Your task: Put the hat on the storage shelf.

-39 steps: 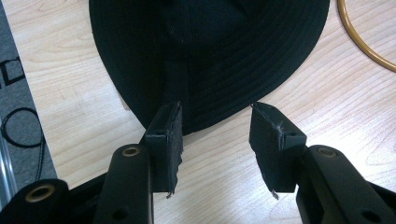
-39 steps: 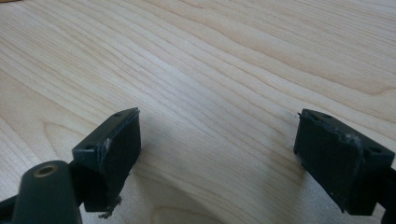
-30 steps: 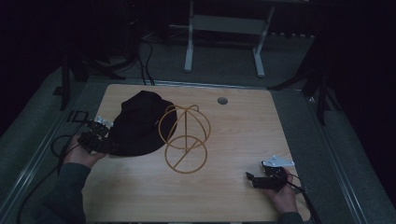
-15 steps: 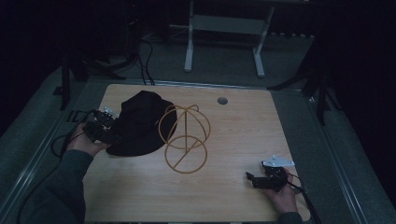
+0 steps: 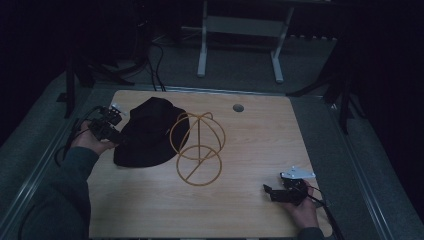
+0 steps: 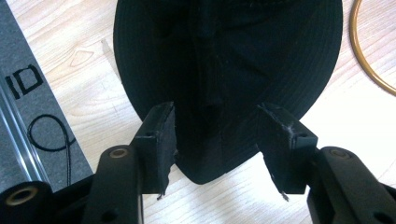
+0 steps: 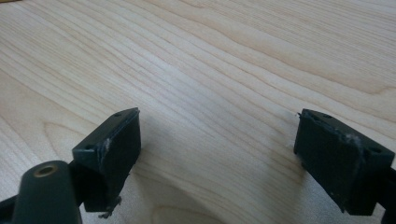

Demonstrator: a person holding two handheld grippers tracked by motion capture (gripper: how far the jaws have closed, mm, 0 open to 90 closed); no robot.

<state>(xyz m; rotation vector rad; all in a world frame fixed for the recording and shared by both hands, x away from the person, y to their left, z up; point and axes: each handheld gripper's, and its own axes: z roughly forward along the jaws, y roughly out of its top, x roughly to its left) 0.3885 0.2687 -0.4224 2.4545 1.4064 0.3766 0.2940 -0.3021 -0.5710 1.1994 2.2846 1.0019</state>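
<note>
Left gripper [image 6: 217, 140] moved up-left, jaws just opened astride black fabric hat [image 6: 224, 70] brim (ribbed), right gripper [image 7: 217, 158] spread.

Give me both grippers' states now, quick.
Left gripper: open, jaws just opening, black hat brim between them, unpinched.
Right gripper: open, nothing between jaws, over the table.

The person's left hand [image 5: 90, 140] held the black two-jaw left gripper [image 5: 117, 137] at the table's left edge, forearm in a dark sleeve reaching in from below. Its jaws had just been opening and stood apart, the worn black pads [image 6: 161, 140] pressing on nothing. The right hand [image 5: 302, 202] held the black right gripper [image 5: 268, 192] low and level near the front right, jaws spread wide.
</note>
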